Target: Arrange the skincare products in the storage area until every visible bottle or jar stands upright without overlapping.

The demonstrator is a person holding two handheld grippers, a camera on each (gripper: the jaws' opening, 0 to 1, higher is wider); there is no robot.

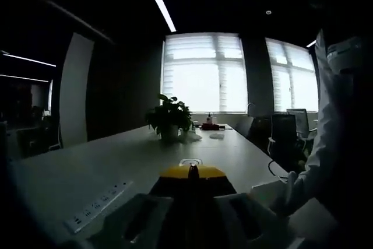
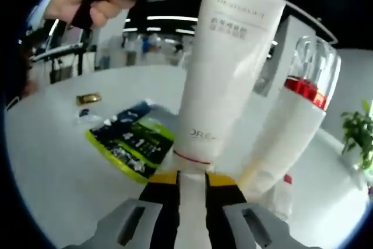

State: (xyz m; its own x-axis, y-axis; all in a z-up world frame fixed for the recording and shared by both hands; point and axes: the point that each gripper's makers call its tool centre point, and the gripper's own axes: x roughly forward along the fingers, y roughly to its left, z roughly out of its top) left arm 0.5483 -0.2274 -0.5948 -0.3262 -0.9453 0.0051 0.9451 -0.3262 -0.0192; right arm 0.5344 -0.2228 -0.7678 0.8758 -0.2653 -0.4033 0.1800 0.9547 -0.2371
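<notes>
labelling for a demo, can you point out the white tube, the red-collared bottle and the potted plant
white tube (image 2: 224,68): right gripper view, on its printed body.
red-collared bottle (image 2: 291,126): right gripper view, on the white body below the collar.
potted plant (image 1: 169,115): left gripper view, on its leaves.

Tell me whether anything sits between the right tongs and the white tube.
Nothing does. The right tongs already clamp the white tube at its lower end. A bottle with a red band stands just beside it, to the right in the right gripper view.

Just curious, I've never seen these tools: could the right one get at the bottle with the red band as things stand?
Probably not yet. The right gripper has its jaws shut on the white tube, so it is occupied. The red-banded bottle stands close beside that tube, so it looks near once the tube is released.
</notes>
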